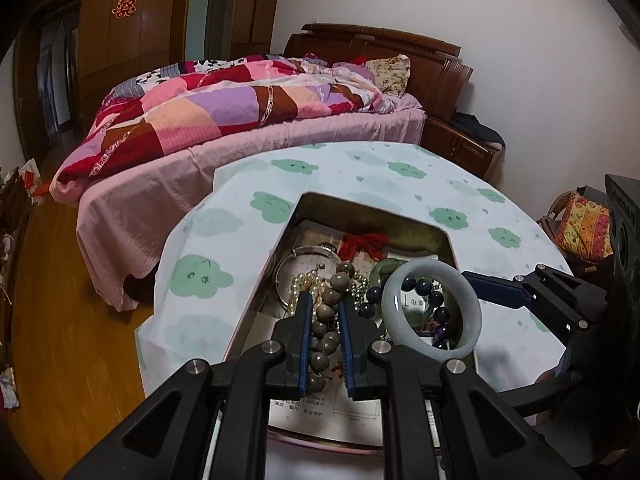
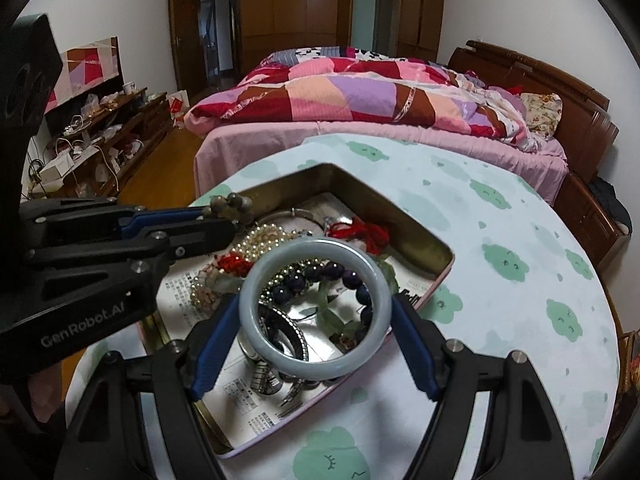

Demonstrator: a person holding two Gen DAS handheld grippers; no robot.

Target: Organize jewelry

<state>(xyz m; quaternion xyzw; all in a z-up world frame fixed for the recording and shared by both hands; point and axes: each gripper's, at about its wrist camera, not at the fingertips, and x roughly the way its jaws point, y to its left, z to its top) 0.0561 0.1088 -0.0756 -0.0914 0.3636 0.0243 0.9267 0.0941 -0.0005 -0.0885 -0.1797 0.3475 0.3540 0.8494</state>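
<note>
An open metal tin [image 2: 400, 208] sits on the round table, lined with newspaper and holding tangled jewelry: a pearl strand [image 2: 264, 240], a dark purple bead bracelet [image 2: 332, 270] and a red cord [image 2: 372, 234]. My right gripper [image 2: 316, 300] is shut on a pale grey-green jade bangle [image 2: 316, 368], held upright just above the tin, with one blue pad on each side. My left gripper [image 1: 326, 298] is shut on a brown bead bracelet [image 1: 324, 320] that runs between its pads, over the tin's left part. The bangle [image 1: 432, 266] hangs right beside the left fingers.
The table wears a white cloth with green clouds [image 2: 500, 240]. Behind it is a bed with a patchwork quilt [image 2: 360, 92]. A cluttered low cabinet [image 2: 100, 132] stands along the left wall, and wooden wardrobes are at the back. A basket with patterned cloth [image 1: 580, 228] sits to the right.
</note>
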